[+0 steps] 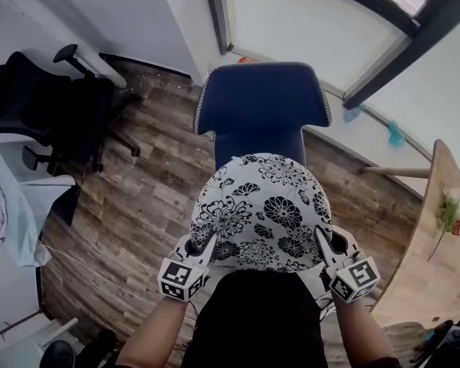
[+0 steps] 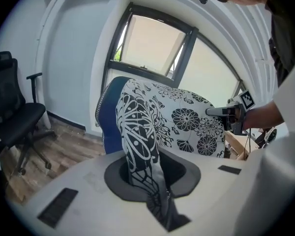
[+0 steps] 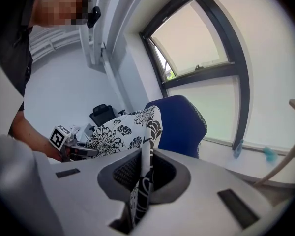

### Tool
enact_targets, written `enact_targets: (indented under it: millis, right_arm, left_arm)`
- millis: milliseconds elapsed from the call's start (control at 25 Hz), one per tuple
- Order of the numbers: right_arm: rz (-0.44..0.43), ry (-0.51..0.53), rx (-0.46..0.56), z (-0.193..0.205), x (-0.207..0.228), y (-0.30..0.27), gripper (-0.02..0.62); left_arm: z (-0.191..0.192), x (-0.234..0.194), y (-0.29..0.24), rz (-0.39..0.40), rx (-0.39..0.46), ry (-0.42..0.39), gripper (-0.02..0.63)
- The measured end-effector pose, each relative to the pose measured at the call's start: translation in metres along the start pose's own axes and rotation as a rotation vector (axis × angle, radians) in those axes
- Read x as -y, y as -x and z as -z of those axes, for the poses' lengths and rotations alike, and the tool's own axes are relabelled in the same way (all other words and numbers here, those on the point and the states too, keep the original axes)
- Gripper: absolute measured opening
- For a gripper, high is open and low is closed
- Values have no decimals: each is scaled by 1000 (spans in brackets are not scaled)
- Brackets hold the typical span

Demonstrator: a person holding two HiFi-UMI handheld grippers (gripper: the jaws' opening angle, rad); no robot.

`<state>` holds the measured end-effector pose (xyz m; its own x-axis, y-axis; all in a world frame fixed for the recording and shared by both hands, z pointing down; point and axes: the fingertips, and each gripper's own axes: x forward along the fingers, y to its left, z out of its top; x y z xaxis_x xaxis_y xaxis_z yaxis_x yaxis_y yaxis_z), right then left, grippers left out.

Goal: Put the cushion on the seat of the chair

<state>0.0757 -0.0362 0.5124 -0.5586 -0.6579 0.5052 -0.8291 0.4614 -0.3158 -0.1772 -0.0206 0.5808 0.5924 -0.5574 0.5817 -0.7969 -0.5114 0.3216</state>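
Observation:
A white cushion (image 1: 261, 209) with black flower print hangs between both grippers, just in front of a blue chair (image 1: 262, 106) whose backrest rises behind it. My left gripper (image 1: 197, 250) is shut on the cushion's near left edge, my right gripper (image 1: 322, 245) on its near right edge. In the left gripper view the cushion (image 2: 157, 127) fabric runs pinched into the jaws, with the right gripper (image 2: 225, 113) at its far side. From the right gripper view the cushion (image 3: 137, 132) edge is clamped the same way, with the chair (image 3: 179, 124) behind. The chair's seat is hidden under the cushion.
A black office chair (image 1: 54, 110) stands at the left on the wood floor (image 1: 138, 198). A wooden table (image 1: 433, 236) edge with a small plant lies at the right. Windows and a white wall stand behind the blue chair.

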Motion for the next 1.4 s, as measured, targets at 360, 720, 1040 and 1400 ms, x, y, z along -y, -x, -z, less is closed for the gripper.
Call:
enact_targets:
  millis: [360,720,1040,1400]
  right_arm:
    - [-51,-67,-47,38,41,-54,38]
    - [-64,-103,-93,76,85,-101,38]
    - [-76,-86,-159,98,115,-137,38]
    - [-104,-88,-216,112,149,-192,38]
  left_arm:
    - [27,-33,-63,-29,-76,-19,37]
    - [59,-56,-119,-34,-132,-3,37]
    - [87,-75,-158,-50,-158,29,37]
    - [96,-109,-209,-71,-186,50,37]
